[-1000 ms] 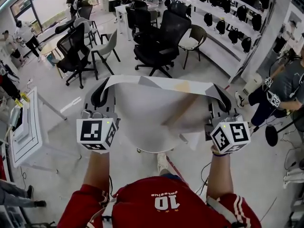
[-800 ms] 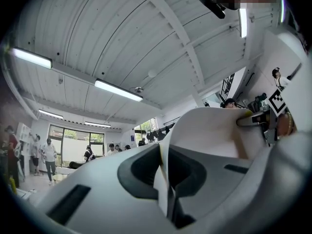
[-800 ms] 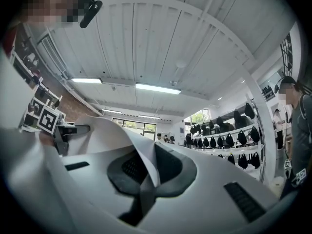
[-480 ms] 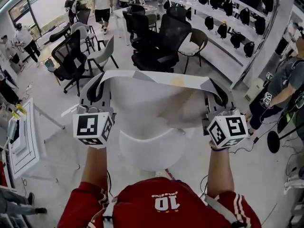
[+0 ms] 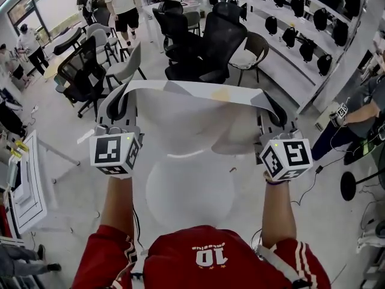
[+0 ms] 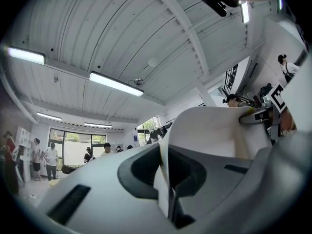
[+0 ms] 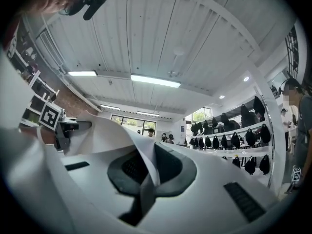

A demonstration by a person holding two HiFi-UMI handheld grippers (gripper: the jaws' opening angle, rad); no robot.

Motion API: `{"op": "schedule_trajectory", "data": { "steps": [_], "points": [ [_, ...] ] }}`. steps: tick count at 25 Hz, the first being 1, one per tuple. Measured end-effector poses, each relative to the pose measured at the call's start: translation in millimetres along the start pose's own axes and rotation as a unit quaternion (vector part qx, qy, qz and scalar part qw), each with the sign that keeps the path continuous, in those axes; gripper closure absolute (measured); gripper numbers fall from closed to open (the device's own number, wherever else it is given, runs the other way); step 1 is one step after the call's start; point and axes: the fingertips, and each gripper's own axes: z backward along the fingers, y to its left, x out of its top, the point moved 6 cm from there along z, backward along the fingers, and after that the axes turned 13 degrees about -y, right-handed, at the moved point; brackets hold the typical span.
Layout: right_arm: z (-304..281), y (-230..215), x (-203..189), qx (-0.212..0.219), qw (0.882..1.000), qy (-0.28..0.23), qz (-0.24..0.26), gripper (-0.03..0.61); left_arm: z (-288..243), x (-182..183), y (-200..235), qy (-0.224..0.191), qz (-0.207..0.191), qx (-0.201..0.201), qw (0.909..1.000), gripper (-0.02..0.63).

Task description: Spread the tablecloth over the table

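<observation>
**Both grippers pinching tablecloth edge, cloth held up over round table**

Left gripper (image 6: pixel 165 179): jaws pressed together on a thin fold of the white tablecloth (image 5: pixel 192 122), which rises out of the pinch and curves off to the right in the left gripper view. Right gripper (image 7: pixel 146 177): same, jaws clamped on a cloth fold, and the sheet sweeps away to the left in the right gripper view. Both point slightly up.

In the head view the grippers are well apart at about the same height. The cloth's top edge is stretched between them as a band. The rest hangs below with a few folds, and there is a yellowish patch near the top edge.

The round white table (image 5: pixel 189 200) sits under and nearer the person than the hanging cloth, and its top is bare where it shows. The person's red shirt (image 5: pixel 204 261) is at the bottom of the view.

Beyond the cloth are black office chairs (image 5: pixel 204 47). A long shelf (image 5: pixel 283 59) at upper right carries dark helmets. Several people (image 5: pixel 123 5) stand in the background. A white side table (image 5: pixel 27 185) is at far left.
</observation>
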Motion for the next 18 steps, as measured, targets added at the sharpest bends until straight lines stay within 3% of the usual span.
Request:
{"op": "schedule_trajectory", "data": {
  "steps": [8, 18],
  "points": [
    [-49, -29, -36, 0.014, 1.0, 0.013, -0.014, 0.561, -55, -34, 10, 0.005, -0.006, 0.01, 0.9999, 0.606],
    [-34, -14, -77, 0.053, 0.996, 0.061, -0.022, 0.561, -3, -69, 3, 0.063, 0.01, 0.022, 0.9977, 0.606]
  ]
}}
